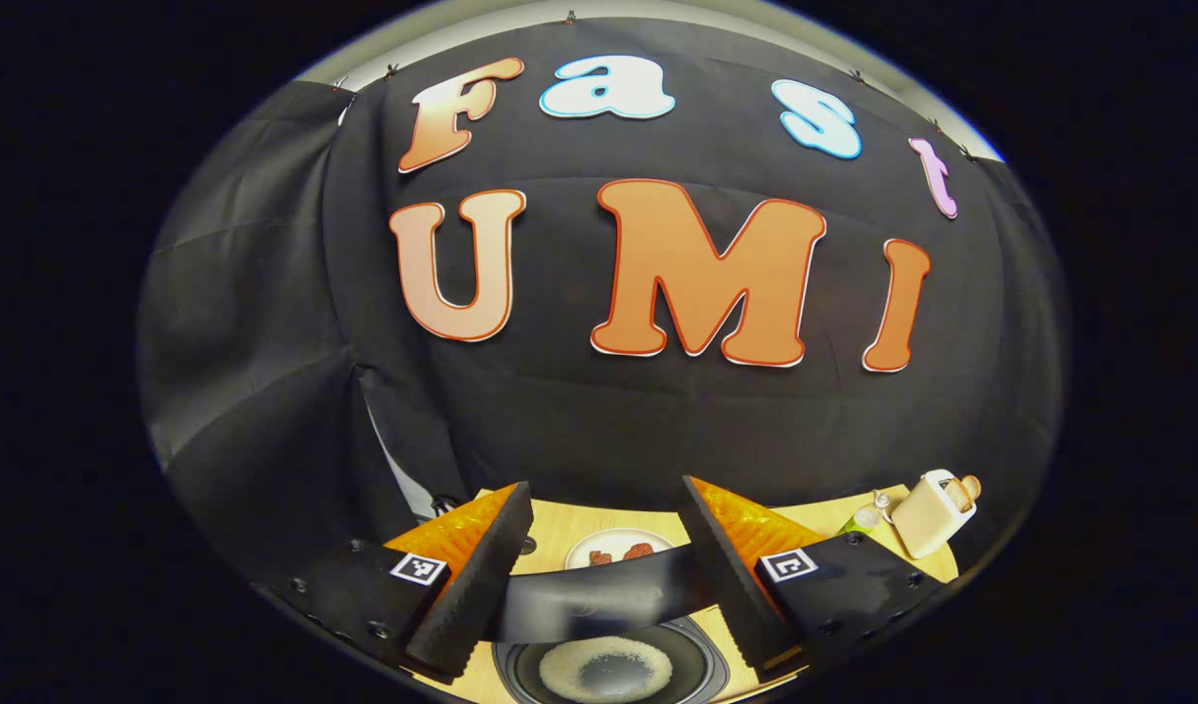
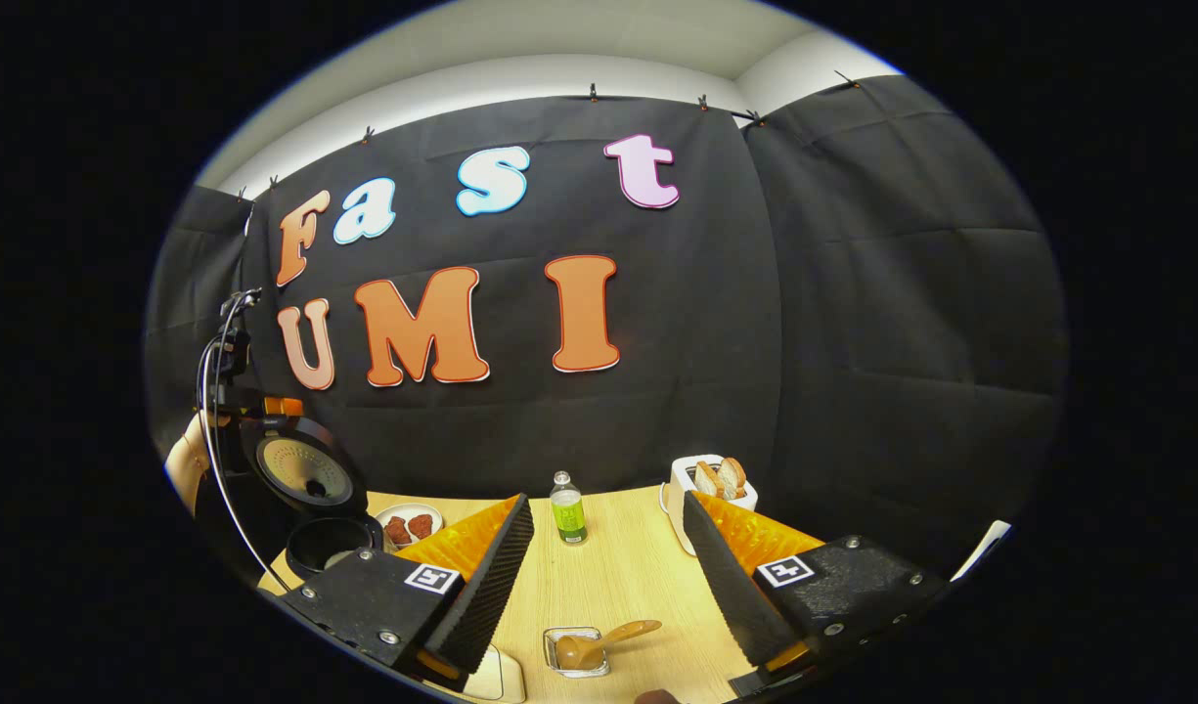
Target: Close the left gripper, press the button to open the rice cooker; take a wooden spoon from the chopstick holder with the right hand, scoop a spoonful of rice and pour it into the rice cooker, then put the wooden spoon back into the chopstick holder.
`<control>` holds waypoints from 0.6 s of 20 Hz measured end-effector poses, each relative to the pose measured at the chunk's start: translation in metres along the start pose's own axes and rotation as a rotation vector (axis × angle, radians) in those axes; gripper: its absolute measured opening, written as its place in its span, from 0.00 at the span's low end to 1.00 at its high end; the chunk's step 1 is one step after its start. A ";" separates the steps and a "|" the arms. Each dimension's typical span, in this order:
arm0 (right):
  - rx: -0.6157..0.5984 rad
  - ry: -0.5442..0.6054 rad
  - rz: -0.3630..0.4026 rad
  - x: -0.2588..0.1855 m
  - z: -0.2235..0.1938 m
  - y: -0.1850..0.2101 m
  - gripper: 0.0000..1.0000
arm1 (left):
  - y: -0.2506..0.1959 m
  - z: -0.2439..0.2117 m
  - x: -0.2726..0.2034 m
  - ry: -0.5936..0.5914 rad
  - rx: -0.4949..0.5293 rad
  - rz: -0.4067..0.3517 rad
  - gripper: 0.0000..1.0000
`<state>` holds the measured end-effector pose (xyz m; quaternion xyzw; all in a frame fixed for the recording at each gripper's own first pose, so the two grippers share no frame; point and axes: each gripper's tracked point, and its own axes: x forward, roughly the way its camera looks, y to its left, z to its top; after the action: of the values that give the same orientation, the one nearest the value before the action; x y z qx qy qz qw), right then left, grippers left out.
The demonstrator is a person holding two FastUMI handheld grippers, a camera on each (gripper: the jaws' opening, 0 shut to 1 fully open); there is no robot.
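your left gripper (image 1: 606, 508) has its fingers apart above the open rice cooker (image 1: 608, 665), rice at 6 o'clock. your right gripper (image 2: 608, 528) has fingers apart too, holding nothing; the wooden spoon (image 2: 599, 642) lies in a small dish (image 2: 576, 653) at 6 o'clock, the cooker at 9 o'clock.

A wide strip of bare wooden table (image 2: 618, 577) is seen between the right gripper's (image 2: 608, 557) parted fingers. At its far end a green bottle (image 2: 566, 508) stands, with a toaster (image 2: 701, 489) just right of it. Nearer, the strip is blocked by a small holder (image 2: 576, 653) with a wooden spoon (image 2: 599, 643) resting in it. At the left edge the rice cooker (image 2: 330, 540) stands, its lid (image 2: 298, 471) raised upright, the pot mouth left open from above.
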<state>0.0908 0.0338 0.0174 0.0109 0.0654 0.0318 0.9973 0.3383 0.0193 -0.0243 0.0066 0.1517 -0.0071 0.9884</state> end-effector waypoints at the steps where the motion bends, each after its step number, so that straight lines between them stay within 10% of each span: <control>1: 0.001 0.003 0.001 -0.001 -0.001 0.000 0.95 | 0.001 -0.002 -0.001 0.000 0.000 -0.002 0.98; 12: 0.019 0.007 0.082 -0.012 -0.006 0.006 1.00 | -0.030 -0.077 -0.071 0.043 -0.016 -0.011 0.98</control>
<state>0.0779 0.0389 0.0132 0.0228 0.0688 0.0723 0.9947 0.2468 -0.0088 -0.0765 -0.0020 0.1732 -0.0114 0.9848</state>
